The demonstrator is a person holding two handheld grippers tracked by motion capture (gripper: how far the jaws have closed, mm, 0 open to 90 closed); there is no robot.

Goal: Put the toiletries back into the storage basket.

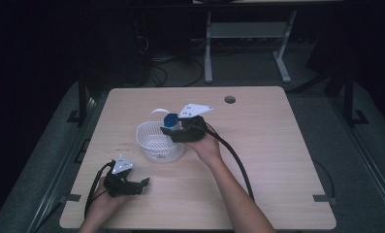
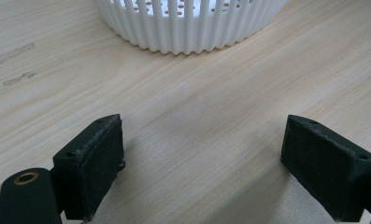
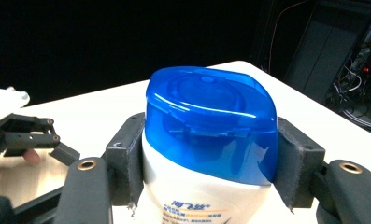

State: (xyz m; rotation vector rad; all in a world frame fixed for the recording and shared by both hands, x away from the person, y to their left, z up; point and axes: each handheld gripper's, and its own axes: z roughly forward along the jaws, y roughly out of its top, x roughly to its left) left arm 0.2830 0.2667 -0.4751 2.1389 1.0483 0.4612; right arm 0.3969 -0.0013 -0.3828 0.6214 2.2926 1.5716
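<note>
The left gripper (image 2: 202, 158) sits low over the pale wooden counter (image 2: 211, 116), its two black jaws spread wide apart with bare wood between them. Ahead, at the top edge, stands a white slotted basket (image 2: 188, 28), well apart from the jaws.

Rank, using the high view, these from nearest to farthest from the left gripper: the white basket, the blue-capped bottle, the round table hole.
From the left gripper:
1. White basket, just beyond it.
2. Blue-capped bottle, above the basket's far rim.
3. Round table hole, far edge.
</note>
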